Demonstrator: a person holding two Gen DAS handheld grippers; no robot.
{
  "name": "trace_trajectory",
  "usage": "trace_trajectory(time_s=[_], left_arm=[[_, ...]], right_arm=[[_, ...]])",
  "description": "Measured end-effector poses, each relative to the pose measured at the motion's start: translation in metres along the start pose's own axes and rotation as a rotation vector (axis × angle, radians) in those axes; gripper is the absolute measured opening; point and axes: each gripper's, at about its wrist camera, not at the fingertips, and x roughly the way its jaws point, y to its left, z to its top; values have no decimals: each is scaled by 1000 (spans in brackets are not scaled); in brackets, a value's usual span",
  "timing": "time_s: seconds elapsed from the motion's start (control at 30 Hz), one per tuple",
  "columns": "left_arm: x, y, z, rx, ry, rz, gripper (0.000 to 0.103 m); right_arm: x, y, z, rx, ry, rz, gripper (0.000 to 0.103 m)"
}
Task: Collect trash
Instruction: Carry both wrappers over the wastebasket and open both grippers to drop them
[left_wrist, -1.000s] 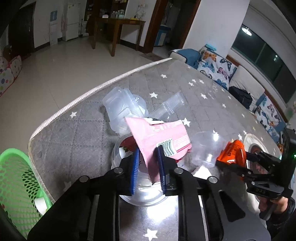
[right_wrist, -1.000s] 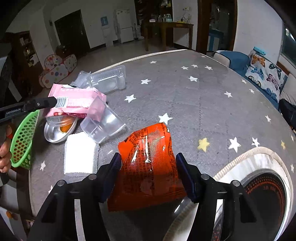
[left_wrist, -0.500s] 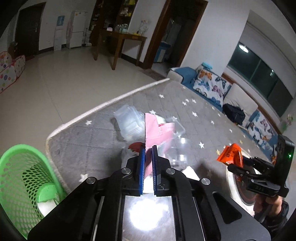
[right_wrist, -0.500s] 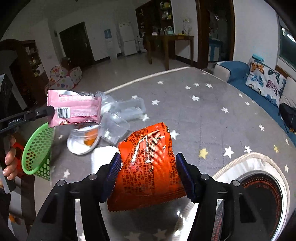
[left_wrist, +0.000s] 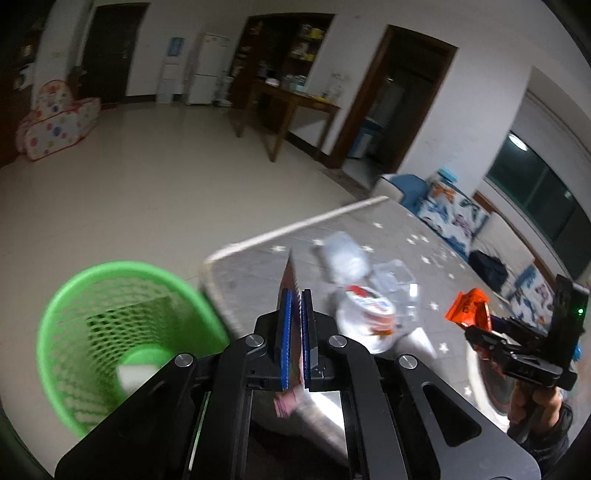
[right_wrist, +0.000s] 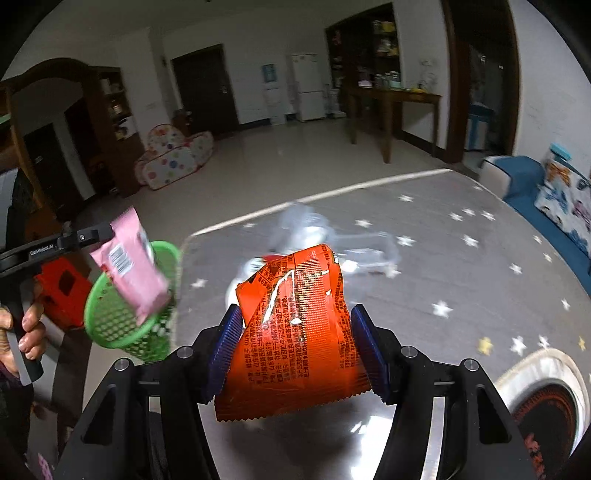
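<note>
My left gripper (left_wrist: 295, 299) is shut on a pink snack wrapper (left_wrist: 291, 273), seen edge-on between the blue pads; in the right wrist view the same pink wrapper (right_wrist: 129, 269) hangs over the rim of the green mesh basket (right_wrist: 122, 317). That green basket (left_wrist: 110, 332) sits beside the table's left corner with a white scrap at its bottom. My right gripper (right_wrist: 295, 325) is shut on an orange snack wrapper (right_wrist: 295, 332), raised above the grey star-patterned table (right_wrist: 461, 280); the orange wrapper (left_wrist: 469, 310) also shows at the right of the left wrist view.
Clear plastic containers (left_wrist: 347, 258) and a round lidded cup (left_wrist: 365, 317) lie on the table near its left corner. A round marble-rimmed hob (right_wrist: 546, 398) is set in the table at right. A red stool (right_wrist: 62, 291) stands behind the basket. Open tiled floor lies beyond.
Left gripper closed on the pink wrapper, lifted it off the pile and carried it left toward the green basket. Right gripper rose with the orange wrapper, still gripped.
</note>
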Motion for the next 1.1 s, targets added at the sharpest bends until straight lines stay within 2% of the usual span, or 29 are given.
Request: trace_trajectory(time_s=[0.2, 0.37, 0.8, 1.1], left_arm=[[-19, 46, -8, -48, -16, 106, 3], [-21, 82, -21, -121, 8, 150, 3], [-36, 144, -51, -230, 29, 216, 4], [-42, 169, -70, -286, 48, 229, 6]], right_arm=[[24, 47, 10, -55, 15, 76, 59], [41, 80, 15, -94, 32, 130, 59], [105, 171, 20, -174, 111, 279, 59], [155, 218, 19, -175, 189, 332, 59]])
